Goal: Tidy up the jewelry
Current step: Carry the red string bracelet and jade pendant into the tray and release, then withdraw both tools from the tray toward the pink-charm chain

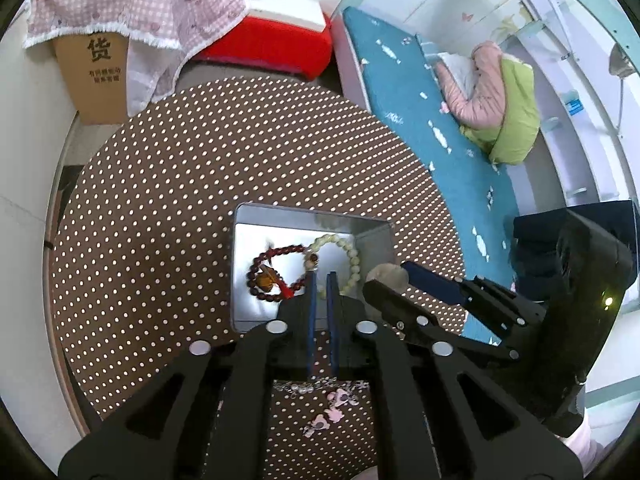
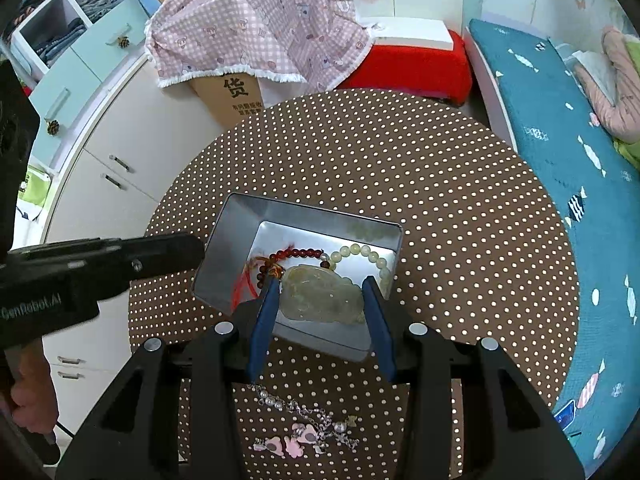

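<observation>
Jade-green carved pendant [image 2: 320,296] sits gripped between my right gripper [image 2: 323,300] fingers, above the near edge of the metal tin [image 2: 224,248] mid-tabletop. I lower it inside, beside the red bead bracelet [image 2: 296,254] and pale bead bracelet [image 2: 366,256], before releasing. My left gripper [image 1: 323,280] is nearly closed and empty. Only the right view shows the pendant's seating; both show the pearl chain [image 2: 280,402] and pink charms [image 2: 286,442] awaiting near the tabletop's front edge.
</observation>
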The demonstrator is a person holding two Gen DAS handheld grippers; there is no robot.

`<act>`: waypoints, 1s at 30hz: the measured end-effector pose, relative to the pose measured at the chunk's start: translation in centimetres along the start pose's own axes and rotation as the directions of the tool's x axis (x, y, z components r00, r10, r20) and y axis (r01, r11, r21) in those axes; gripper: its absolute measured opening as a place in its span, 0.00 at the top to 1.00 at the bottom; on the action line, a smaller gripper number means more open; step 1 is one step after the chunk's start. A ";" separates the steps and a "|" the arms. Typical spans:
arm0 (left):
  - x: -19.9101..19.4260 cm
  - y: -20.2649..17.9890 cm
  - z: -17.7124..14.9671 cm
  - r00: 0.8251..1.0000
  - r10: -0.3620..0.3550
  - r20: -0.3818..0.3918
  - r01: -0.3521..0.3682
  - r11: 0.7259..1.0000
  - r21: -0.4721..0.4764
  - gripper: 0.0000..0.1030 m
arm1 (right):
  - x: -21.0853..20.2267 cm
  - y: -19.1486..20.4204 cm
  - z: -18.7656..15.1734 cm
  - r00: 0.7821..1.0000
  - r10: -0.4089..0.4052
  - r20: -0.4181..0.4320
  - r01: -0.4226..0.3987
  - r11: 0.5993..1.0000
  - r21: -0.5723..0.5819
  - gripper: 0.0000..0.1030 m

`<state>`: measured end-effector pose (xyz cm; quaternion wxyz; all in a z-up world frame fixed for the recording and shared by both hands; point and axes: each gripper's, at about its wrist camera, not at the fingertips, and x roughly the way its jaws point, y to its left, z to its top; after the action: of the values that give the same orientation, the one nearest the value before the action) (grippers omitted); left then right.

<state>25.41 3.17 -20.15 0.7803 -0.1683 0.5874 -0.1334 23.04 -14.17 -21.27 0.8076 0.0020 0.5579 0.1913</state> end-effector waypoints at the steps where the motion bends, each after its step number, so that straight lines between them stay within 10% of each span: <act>1: 0.2 0.2 0.0 1.000 0.000 -0.006 0.000 1.000 -0.004 0.93 | 0.4 0.0 0.1 1.000 0.003 -0.009 -0.003 1.000 -0.003 0.61; 30: 1.0 3.8 -1.4 0.996 0.069 -0.056 -0.070 0.997 -0.027 0.93 | 4.8 0.7 0.1 0.990 -0.025 -0.136 0.020 0.999 -0.032 0.61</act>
<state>24.37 6.06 -22.95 0.7653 -0.1553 0.6162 -0.1023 24.35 -11.97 -25.38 0.7697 -0.0297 0.6087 0.1903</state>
